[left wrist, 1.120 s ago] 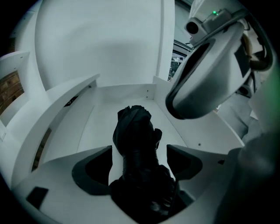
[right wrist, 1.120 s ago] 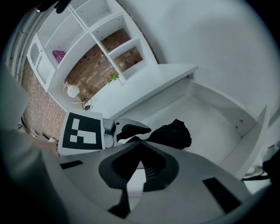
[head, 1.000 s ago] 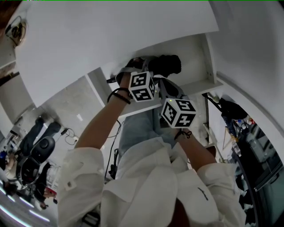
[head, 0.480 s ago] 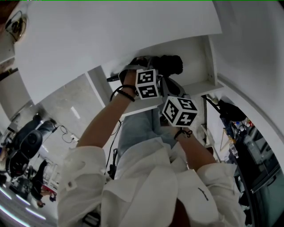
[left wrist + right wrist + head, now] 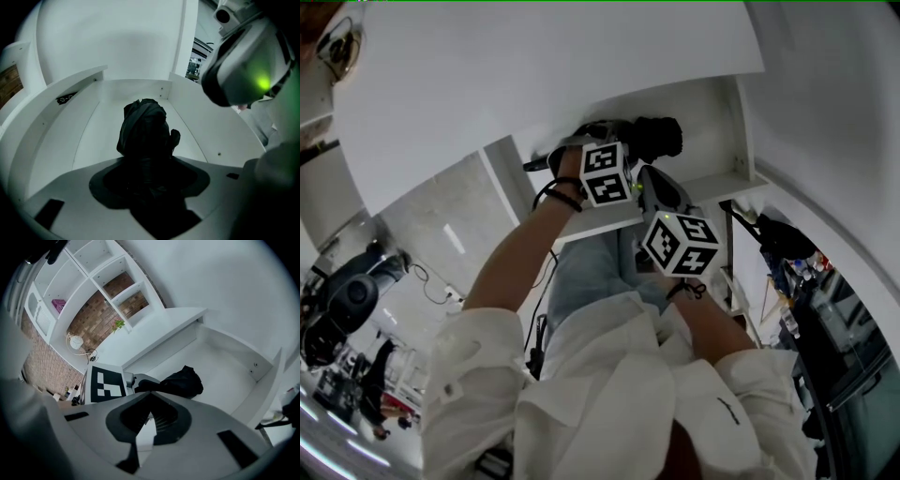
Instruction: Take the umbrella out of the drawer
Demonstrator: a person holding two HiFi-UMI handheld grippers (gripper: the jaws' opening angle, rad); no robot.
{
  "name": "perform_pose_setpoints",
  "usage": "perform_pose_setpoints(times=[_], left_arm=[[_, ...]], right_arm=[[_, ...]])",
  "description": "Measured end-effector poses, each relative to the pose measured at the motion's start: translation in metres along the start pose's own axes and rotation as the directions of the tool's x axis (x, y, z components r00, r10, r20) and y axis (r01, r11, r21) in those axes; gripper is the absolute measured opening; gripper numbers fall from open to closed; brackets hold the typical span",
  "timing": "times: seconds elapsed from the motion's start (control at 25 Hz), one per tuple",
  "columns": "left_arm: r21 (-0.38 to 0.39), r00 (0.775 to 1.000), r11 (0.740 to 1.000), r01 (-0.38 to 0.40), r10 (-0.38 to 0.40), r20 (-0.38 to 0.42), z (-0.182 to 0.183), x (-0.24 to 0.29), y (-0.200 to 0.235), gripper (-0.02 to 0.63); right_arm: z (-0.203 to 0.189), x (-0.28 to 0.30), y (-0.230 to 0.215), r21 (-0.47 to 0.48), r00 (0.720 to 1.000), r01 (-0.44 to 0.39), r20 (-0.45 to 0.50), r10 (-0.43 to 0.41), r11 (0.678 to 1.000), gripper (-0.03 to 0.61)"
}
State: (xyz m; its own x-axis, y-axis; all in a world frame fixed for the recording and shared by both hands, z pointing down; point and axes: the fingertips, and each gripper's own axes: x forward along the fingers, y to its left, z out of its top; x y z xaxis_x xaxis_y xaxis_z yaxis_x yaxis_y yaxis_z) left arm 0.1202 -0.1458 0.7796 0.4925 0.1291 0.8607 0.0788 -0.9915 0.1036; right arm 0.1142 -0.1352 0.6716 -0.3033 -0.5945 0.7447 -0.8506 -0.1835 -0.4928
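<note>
**Q:** Where does the thing to be taken out lie?

**A:** A black folded fabric umbrella (image 5: 143, 129) lies on the floor of an open white drawer (image 5: 220, 136), roughly midway between the side walls and touching neither.

**Q:** Which hand is nearer to it?

**A:** The left one. The left hand-held gripper (image 5: 147, 187) points steeply down into the drawer, right at the umbrella's near end. Its jaws have just been closing, with that end filling the gap between them, and they look clamped on the bunched fabric – though it is very dark there.

**Q:** And which way does its long axis run?

**A:** In the left gripper view it runs straight away from the jaws, along the drawer towards the back wall. So the grip is on one end, and the rest of the umbrella reaches out beyond it.

**Q:** What about the other hand?

**A:** The right hand-held gripper (image 5: 150, 423) hangs just beside the left one, over the drawer's front. Its jaws stand apart with nothing between them. From there the umbrella lies ahead and a little to the right, clear of the jaws – the lift, I judge, falls to the left hand
</note>
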Motion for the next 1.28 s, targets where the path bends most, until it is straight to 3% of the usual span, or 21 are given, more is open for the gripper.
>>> perform_pose_setpoints(times=[0.16,0.36,0.48,0.56,0.68,0.8,1.04,1.28], left_arm=[[-0.045,0.999,0.998,-0.032,0.034,0.029,-0.005,-0.011,0.000,0.268],[-0.154,0.986,0.985,-0.071,0.093,0.141,0.013,-0.051,0.001,0.268],[-0.228,0.958,0.966,-0.120,0.173,0.227,0.027,-0.086,0.006,0.268],[-0.290,0.927,0.945,-0.148,0.235,0.293,0.037,-0.113,0.010,0.268],[-0.379,0.860,0.905,-0.192,0.342,0.380,0.052,-0.160,0.020,0.268],[-0.456,0.779,0.859,-0.233,0.446,0.442,0.070,-0.211,0.027,0.268],[-0.568,0.585,0.764,-0.304,0.621,0.522,0.098,-0.321,0.027,0.268],[-0.609,0.404,0.700,-0.372,0.713,0.573,0.108,-0.415,0.023,0.268]], right_arm=[[0.014,-0.015,0.001,-0.008,0.999,-0.001,0.043,0.002,1.000,0.017],[0.042,-0.045,0.000,-0.052,0.991,0.007,0.134,-0.001,0.999,0.017],[0.060,-0.065,0.014,-0.130,0.978,-0.012,0.203,0.039,0.991,0.017],[0.071,-0.077,0.023,-0.173,0.970,-0.008,0.239,0.050,0.985,0.017],[0.088,-0.093,0.039,-0.220,0.958,0.002,0.281,0.061,0.975,0.017],[0.109,-0.113,0.052,-0.235,0.942,-0.004,0.326,0.082,0.972,0.017],[0.153,-0.155,0.089,-0.309,0.891,0.008,0.433,0.133,0.951,0.017],[0.192,-0.191,0.132,-0.435,0.827,0.037,0.519,0.217,0.900,0.017]])
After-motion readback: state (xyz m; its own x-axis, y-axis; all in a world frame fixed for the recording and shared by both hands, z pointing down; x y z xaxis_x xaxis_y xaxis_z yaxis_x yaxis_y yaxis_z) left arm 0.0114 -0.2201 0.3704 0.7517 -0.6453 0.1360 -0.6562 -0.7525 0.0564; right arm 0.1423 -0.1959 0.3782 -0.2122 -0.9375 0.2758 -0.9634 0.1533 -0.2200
